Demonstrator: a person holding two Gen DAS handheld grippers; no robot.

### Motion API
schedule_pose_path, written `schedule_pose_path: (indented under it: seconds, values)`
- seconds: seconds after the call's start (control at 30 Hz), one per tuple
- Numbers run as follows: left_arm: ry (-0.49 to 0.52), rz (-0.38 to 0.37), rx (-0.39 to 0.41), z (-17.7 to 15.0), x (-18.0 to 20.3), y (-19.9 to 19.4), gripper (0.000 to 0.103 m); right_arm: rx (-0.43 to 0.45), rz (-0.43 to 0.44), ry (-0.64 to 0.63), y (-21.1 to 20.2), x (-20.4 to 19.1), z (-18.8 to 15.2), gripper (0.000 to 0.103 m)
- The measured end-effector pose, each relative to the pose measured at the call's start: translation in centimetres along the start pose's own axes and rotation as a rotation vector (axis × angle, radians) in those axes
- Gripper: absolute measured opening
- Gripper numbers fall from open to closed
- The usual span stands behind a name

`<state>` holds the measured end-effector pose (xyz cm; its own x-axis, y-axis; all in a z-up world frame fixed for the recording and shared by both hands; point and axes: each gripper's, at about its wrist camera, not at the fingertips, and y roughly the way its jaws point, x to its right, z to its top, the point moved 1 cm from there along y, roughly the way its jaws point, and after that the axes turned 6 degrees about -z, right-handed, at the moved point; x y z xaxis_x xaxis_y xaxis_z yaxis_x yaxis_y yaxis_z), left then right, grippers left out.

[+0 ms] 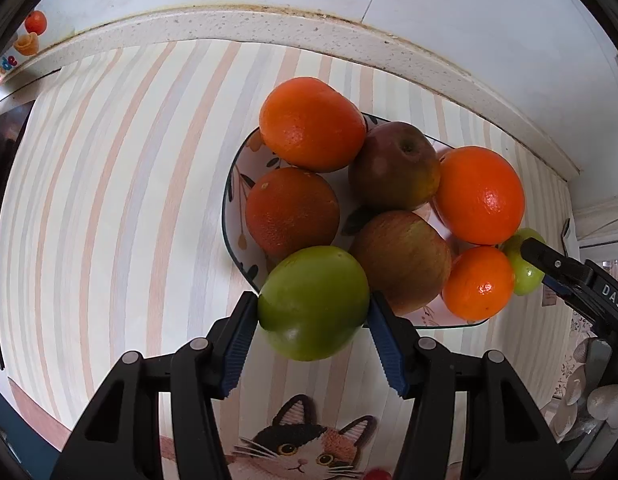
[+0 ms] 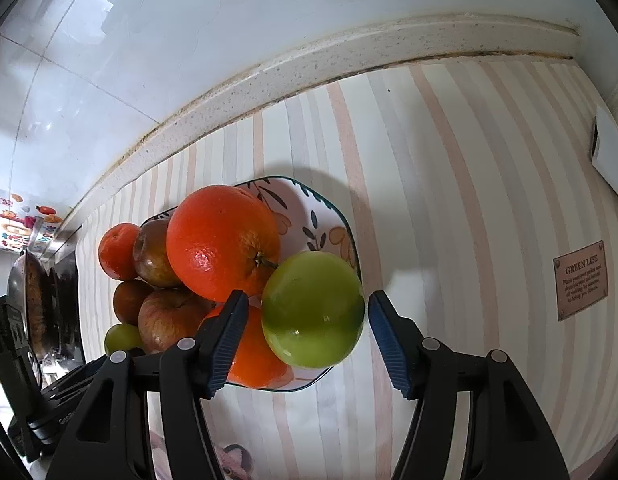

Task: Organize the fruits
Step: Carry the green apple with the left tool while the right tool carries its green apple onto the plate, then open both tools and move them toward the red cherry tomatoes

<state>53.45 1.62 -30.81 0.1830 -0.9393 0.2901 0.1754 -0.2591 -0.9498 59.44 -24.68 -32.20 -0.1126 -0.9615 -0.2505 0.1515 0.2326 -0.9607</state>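
A flower-patterned plate (image 1: 229, 200) on the striped mat holds several oranges (image 1: 311, 124) and two reddish apples (image 1: 393, 166). At the plate's near left rim, my left gripper (image 1: 312, 300) is shut on a green apple (image 1: 313, 316), with both blue pads pressing its sides. A second green apple (image 2: 313, 314) rests on the plate's right side (image 2: 329, 208) against a big orange (image 2: 223, 240). My right gripper (image 2: 308, 298) straddles it, open, with a small gap at each pad. In the left wrist view the right gripper's fingers (image 1: 549, 262) show beside that apple (image 1: 523, 246).
The striped mat (image 1: 109, 200) with a cat picture (image 1: 301, 452) covers the counter. A speckled ledge (image 2: 349, 60) and tiled wall run behind. A pan on a stove (image 2: 33, 300) stands at far left, and a "GREEN LIFE" label (image 2: 581, 280) lies to the right.
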Motion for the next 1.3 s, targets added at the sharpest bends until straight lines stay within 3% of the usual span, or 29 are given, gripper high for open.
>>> schedule_pose_path:
  seconds: [0.4, 0.47, 0.57, 0.7, 0.8, 1.3]
  values:
    - [0.029, 0.025, 0.072, 0.5, 0.6, -2.9, 0.054, 0.056, -0.022, -0.017, -2.6, -0.5, -0.7, 0.069]
    - [0.033, 0.040, 0.087, 0.1, 0.6, -3.5, 0.054, 0.081, -0.043, -0.039, -3.9, -0.9, -1.3, 0.082]
    - [0.057, 0.067, 0.113, -1.1, 1.1, -4.6, 0.054, 0.107, -0.087, -0.095, -5.6, -2.1, -2.9, 0.091]
    - [0.094, 0.082, 0.139, -3.1, 1.8, -6.5, 0.064, 0.145, -0.149, -0.134, -7.7, -3.2, -5.7, 0.094]
    - [0.119, 0.090, 0.172, -4.5, 2.1, -8.0, 0.088, 0.170, -0.168, -0.147, -9.2, -3.8, -7.5, 0.095]
    - [0.207, 0.099, 0.329, -10.5, 4.4, -17.7, 0.089, 0.340, -0.196, -0.183, -20.4, -6.6, -14.6, 0.096]
